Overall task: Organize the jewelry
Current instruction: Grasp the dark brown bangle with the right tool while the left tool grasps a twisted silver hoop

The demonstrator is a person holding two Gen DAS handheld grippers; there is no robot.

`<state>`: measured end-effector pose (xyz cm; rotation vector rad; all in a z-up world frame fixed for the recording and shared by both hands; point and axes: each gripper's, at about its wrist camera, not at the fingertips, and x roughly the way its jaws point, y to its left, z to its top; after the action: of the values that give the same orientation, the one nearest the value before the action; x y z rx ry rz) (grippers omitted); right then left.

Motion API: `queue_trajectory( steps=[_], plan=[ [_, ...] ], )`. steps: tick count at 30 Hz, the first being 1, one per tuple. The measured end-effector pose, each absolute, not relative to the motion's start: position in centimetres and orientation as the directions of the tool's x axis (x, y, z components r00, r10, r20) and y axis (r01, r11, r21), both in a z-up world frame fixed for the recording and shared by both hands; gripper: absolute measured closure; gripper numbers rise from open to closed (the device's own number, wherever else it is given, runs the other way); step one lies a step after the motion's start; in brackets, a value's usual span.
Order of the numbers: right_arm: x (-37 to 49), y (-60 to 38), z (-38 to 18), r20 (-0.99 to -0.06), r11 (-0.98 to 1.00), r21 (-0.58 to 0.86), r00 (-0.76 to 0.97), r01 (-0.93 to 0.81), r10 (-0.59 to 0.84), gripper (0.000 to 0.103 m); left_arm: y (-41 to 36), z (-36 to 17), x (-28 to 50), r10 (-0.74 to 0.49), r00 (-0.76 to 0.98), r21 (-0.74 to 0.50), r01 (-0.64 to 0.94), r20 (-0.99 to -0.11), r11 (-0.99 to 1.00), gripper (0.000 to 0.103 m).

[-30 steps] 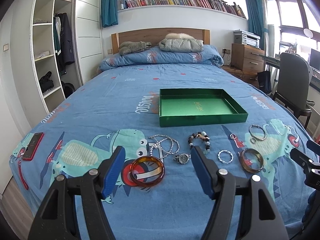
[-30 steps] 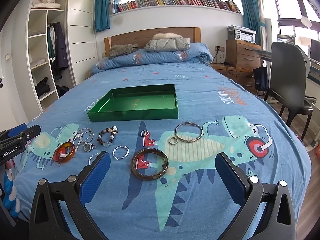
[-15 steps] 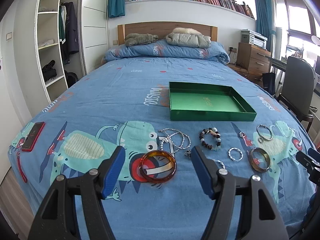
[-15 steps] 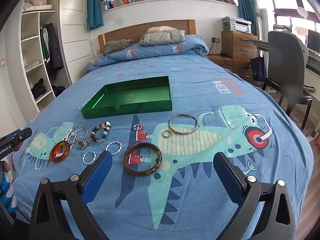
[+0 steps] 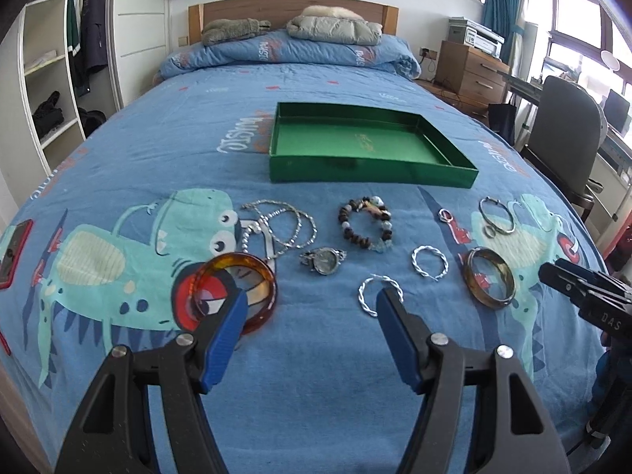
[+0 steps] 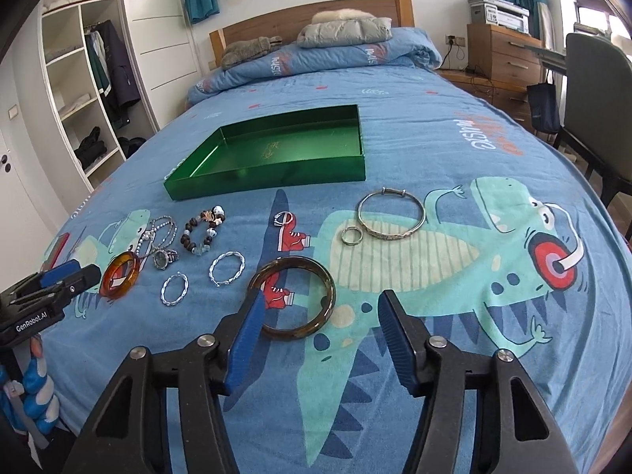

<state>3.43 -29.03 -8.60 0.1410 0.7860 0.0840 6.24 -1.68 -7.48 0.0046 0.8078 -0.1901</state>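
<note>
Near the bed's [image 5: 316,395] foot edge, both grippers' jaws are held spread: the left gripper [image 5: 310,312] by the translucent amber bangle [image 5: 233,290], the right gripper [image 6: 318,312] by the dark brown bangle [image 6: 294,302].

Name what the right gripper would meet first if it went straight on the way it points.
Probably the brown bangle, just ahead of the open right gripper, its near rim by the left finger; depth is unclear.

Bright daylight from windows [image 5: 572,19] at right; sharp focus, soft shadows, strong fisheye bending and dark corners.
</note>
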Motion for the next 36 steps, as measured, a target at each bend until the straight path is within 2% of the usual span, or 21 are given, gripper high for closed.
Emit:
queue_trajectory(
  steps=[2, 5, 8, 13, 18, 21, 25, 30, 36],
  plan=[
    [4.5, -28.9, -9.3, -0.721, 0.984, 0.171, 0.676, -0.042, 0.154, 0.056, -2.2, -8.3, 6.9, -0.183, 0.65, -0.085, 0.179, -0.737, 0.98, 0.038],
    [6.0, -28.8, -10.2, -0.744, 0.982, 0.174, 0.644, -0.068, 0.176, 0.061, -3.0, -9.3, 7.8, -0.203, 0.622, -0.105, 0.192, -0.756, 0.976, 0.04],
    [7.4, -29.0, -11.2, -0.769, 0.98, 0.18, 0.611, -0.08, 0.191, 0.069, -4.0, -10.3, 8.8, -0.216, 0.589, -0.115, 0.204, -0.778, 0.972, 0.05],
    [9.0, -29.1, -12.6, -0.8, 0.978, 0.189, 0.563, -0.091, 0.207, 0.072, -5.3, -12.2, 10.3, -0.205, 0.546, -0.101, 0.215, -0.812, 0.971, 0.065],
    [9.8, -28.9, -13.7, -0.817, 0.979, 0.182, 0.54, -0.094, 0.204, 0.073, -6.1, -13.2, 11.3, -0.181, 0.537, -0.075, 0.214, -0.824, 0.974, 0.071],
    [10.1, -28.7, -14.1, -0.822, 0.981, 0.173, 0.535, -0.091, 0.195, 0.074, -6.6, -13.2, 11.4, -0.172, 0.539, -0.055, 0.227, -0.825, 0.972, 0.083],
    [10.1, -28.4, -14.1, -0.827, 0.986, 0.141, 0.537, -0.091, 0.168, 0.093, -7.5, -13.3, 11.2, -0.153, 0.558, -0.016, 0.243, -0.816, 0.97, 0.098],
    [9.8, -28.0, -13.6, -0.815, 0.988, 0.121, 0.559, -0.098, 0.155, 0.094, -7.6, -12.7, 10.6, -0.142, 0.584, 0.011, 0.251, -0.799, 0.968, 0.099],
    [8.2, -28.0, -10.9, -0.752, 0.987, 0.118, 0.639, -0.111, 0.162, 0.095, -7.4, -9.5, 9.6, -0.156, 0.647, 0.022, 0.258, -0.746, 0.966, 0.099]
  ],
)
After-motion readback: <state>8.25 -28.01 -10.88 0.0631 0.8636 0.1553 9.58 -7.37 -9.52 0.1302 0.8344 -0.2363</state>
